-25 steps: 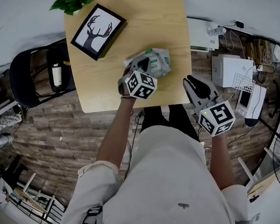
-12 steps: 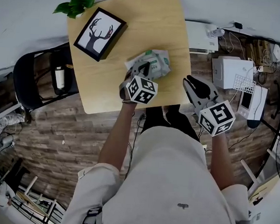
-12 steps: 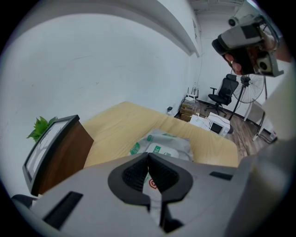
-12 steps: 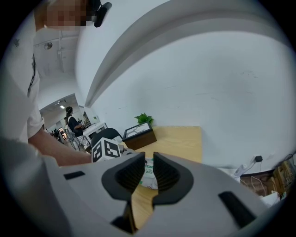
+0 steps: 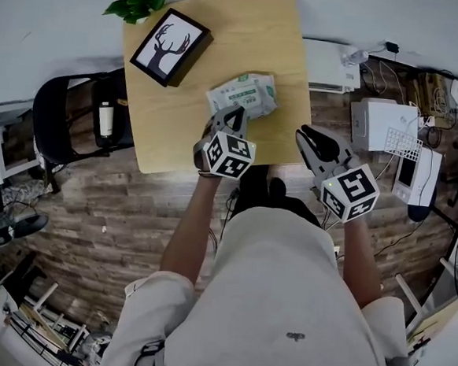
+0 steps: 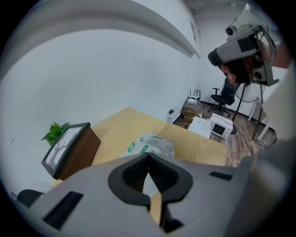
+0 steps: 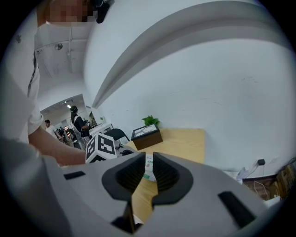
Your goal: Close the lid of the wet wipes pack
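The pack (image 5: 242, 92) lies by the table's (image 5: 170, 126) right edge, lid seemingly down; the left gripper (image 5: 233, 115), pinched shut and empty, hangs just clear of it, likely no longer needed; the right gripper (image 5: 307, 139), closing on nothing, idles off the near-right corner.

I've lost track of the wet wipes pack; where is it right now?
In the head view the wet wipes pack lies on the wooden table, just beyond the left gripper and right of the framed deer picture.
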The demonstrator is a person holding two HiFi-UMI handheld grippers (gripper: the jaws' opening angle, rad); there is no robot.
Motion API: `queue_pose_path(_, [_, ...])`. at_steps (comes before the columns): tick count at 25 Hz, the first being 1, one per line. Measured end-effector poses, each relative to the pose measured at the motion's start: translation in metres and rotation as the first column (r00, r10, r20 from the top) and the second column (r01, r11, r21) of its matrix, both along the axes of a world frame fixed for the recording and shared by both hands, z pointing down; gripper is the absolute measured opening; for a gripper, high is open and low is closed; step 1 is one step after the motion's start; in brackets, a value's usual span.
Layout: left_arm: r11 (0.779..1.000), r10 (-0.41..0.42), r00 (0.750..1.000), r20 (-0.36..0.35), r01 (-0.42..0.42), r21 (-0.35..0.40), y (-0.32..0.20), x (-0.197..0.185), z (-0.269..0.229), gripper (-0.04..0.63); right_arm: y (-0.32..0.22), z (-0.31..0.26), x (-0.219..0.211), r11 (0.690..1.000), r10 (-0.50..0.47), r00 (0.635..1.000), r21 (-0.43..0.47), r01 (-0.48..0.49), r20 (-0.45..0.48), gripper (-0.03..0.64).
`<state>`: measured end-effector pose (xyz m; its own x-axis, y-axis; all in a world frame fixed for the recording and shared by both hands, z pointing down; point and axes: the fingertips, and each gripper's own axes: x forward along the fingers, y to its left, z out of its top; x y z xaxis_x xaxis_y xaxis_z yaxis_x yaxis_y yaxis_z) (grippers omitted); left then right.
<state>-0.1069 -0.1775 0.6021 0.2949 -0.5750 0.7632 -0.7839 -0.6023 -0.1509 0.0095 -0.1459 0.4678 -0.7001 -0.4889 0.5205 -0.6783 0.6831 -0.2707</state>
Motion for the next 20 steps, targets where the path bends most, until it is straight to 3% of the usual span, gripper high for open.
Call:
queue_pose_path(8, [0.998,-0.043,0.999,0.015,0.043,0.038,0.061,0.023,-0.026,0.008,0.055,-0.016,0.024,0.998,-0.047,0.998,0.043,0.045,0.032,0.038])
queue_pose_path(20, [0.981,-0.086,0.996,-0.014,0.087,0.172,0.152,0.073,-0.100,0.008,0.140,-0.051,0.064,0.985,-0.097,0.993,0.146,0.086,0.071,0.015])
